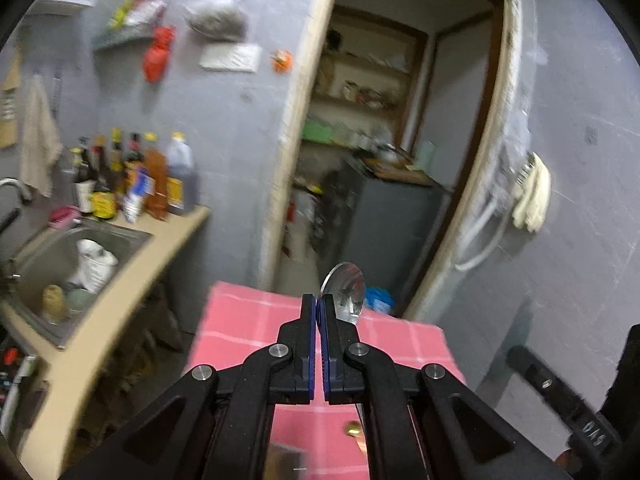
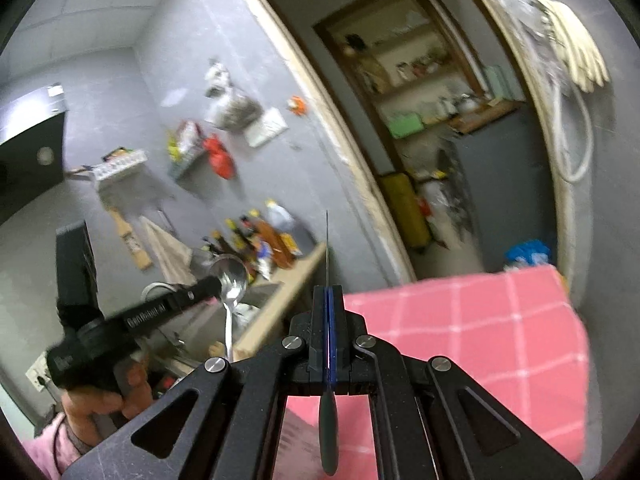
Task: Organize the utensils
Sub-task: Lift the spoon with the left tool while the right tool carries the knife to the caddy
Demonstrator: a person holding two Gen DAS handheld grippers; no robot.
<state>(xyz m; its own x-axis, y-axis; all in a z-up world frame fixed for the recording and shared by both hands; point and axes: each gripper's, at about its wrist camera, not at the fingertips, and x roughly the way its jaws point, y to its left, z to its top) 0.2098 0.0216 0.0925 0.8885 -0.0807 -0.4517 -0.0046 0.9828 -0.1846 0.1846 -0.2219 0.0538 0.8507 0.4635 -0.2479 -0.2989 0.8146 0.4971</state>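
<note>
Sauce bottles beside sink, pink checked cloth below

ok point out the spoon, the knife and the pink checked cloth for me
spoon (image 1: 347, 289), left wrist view, on its shiny bowl
knife (image 2: 329, 432), right wrist view, on its dark handle
pink checked cloth (image 2: 480, 344), right wrist view, on a bare patch of it

Left gripper and right gripper raised, jaws clamped
</note>
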